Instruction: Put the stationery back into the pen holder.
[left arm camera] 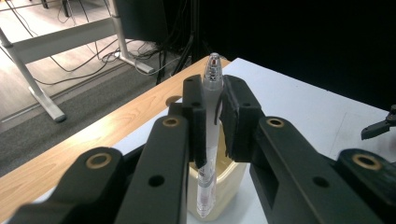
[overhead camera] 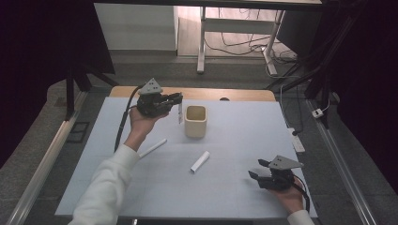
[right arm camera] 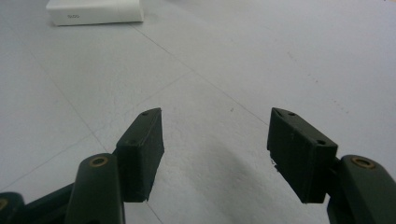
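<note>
Beside cup [overhead camera: 195,121] | pen [left arm camera: 210,135] upright, clamped between left gripper [left arm camera: 212,109] jaws | right gripper [right arm camera: 215,135] jaws apart, empty

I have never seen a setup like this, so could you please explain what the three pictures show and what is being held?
A person sits at a table covered in a pale sheet and holds a hand tool with two black jaws in each hand. The high view looks down from above the person. The other two pictures come from small cameras riding on each tool, looking along its jaws. The left gripper is shut on a clear pen, held upright beside a cream cup. The right gripper rests near the table's front edge, jaws open, holding nothing. On the sheet lie a white stick and a white tube.
</note>
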`<state>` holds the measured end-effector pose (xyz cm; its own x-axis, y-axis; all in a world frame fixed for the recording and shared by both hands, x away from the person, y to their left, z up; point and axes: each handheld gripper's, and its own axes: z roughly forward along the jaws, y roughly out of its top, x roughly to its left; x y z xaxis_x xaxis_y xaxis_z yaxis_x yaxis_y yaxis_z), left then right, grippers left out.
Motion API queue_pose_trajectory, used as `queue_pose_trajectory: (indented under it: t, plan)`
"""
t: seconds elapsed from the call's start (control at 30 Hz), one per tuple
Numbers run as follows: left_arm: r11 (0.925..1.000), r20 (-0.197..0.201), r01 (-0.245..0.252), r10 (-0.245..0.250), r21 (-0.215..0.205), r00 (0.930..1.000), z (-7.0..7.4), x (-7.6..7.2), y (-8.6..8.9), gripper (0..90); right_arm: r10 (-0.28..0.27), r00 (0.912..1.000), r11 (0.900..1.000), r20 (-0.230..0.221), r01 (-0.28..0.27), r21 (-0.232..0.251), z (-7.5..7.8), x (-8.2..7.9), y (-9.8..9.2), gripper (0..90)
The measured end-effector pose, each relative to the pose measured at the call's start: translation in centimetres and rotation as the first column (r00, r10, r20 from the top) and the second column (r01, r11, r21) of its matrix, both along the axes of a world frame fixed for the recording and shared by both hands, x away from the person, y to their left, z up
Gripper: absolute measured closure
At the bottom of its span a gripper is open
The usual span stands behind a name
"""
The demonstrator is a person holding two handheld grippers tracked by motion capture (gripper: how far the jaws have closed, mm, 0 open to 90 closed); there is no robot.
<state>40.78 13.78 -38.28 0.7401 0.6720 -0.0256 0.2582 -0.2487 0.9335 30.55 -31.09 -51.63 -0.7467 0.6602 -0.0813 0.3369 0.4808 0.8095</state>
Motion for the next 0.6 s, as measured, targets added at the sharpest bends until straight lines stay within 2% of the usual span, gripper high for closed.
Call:
queue_pose_trajectory:
  t: [0.6]
  plan:
    - [0.9997, 0.034, 0.003, -0.002, -0.023, 0.9994, 1.6, 0.5, -1.1, 79.5, -0.001, 1.0, 1.0, -0.002, 0.001, 0.001, 0.0, 0.0, 0.0, 35.5]
